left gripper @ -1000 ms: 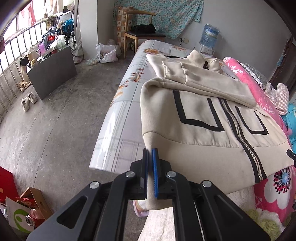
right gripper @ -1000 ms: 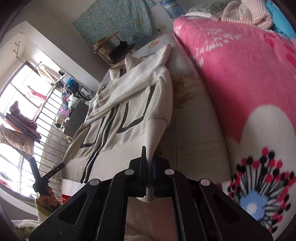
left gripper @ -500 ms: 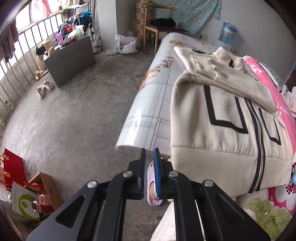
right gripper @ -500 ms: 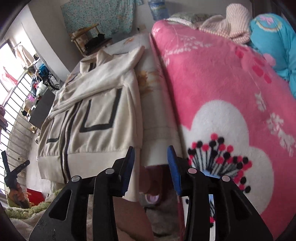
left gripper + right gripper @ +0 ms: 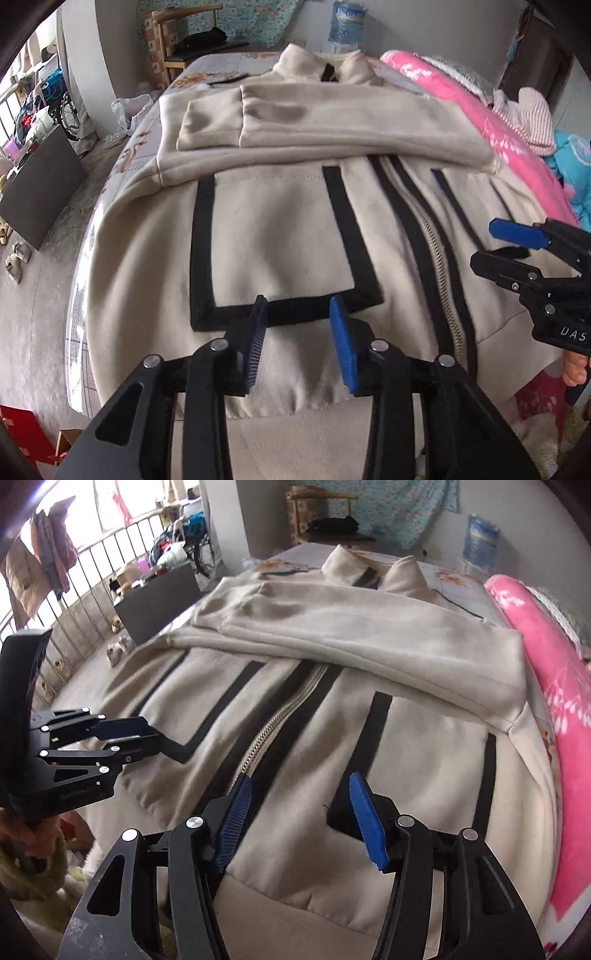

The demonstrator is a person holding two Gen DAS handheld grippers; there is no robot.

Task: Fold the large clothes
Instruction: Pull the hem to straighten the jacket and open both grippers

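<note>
A cream zip-up jacket (image 5: pixel 280 236) with black stripes lies flat on the bed, front up, both sleeves folded across the chest; it also shows in the right wrist view (image 5: pixel 369 738). My left gripper (image 5: pixel 297 310) is open and empty, just above the hem on the jacket's left half. My right gripper (image 5: pixel 301 788) is open and empty over the hem, right of the zip (image 5: pixel 280 716). The right gripper also shows in the left wrist view (image 5: pixel 506 243), and the left gripper in the right wrist view (image 5: pixel 122 734).
A pink flowered blanket (image 5: pixel 554 686) lies along the bed's right side. A wooden chair (image 5: pixel 192 40) and a water bottle (image 5: pixel 345 22) stand beyond the bed. A grey cabinet (image 5: pixel 37 184) and shoes (image 5: pixel 14 258) are on the floor at left.
Both grippers let go of the jacket's bottom corners, opened, and moved in over the hem. The jacket now lies flat on the bed.
</note>
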